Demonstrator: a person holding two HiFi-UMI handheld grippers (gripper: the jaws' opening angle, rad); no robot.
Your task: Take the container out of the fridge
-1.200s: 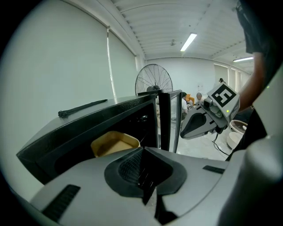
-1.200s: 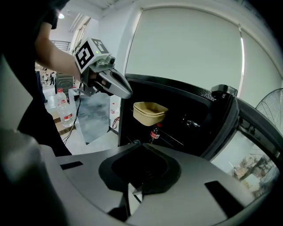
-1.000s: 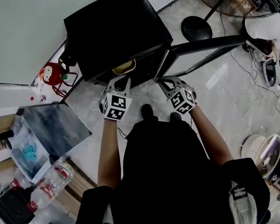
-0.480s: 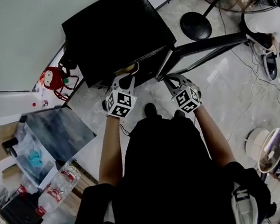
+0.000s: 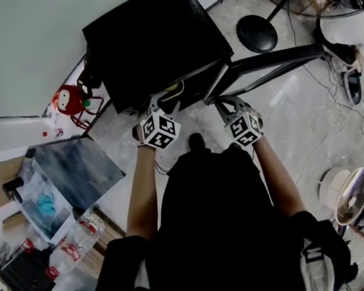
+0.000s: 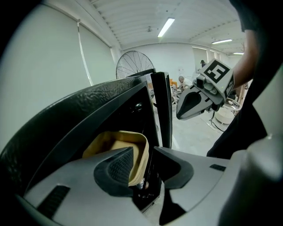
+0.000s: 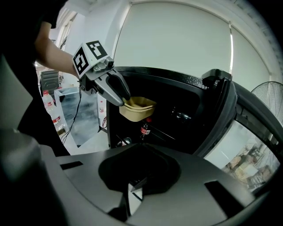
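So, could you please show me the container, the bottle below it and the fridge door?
container [image 7: 140,112], right gripper view, its front wall.
bottle [image 7: 144,129], right gripper view, its label.
fridge door [image 5: 271,58], head view, its upper edge.

fridge [image 5: 149,35]: black, far centre | door [image 5: 272,60]: open, swung right | container [image 5: 172,89]: tan, at fridge's near edge | bottles [image 5: 73,240]: near left

In the head view, the fridge [image 5: 149,35] hides all of the container [image 5: 171,89] but a sliver of its rim. The left gripper [image 6: 145,153], its jaws just opened with the container's edge between them, covers the container's lower half. The fridge's inside is dark. The label on the bottle [image 7: 143,129] is too small to read.
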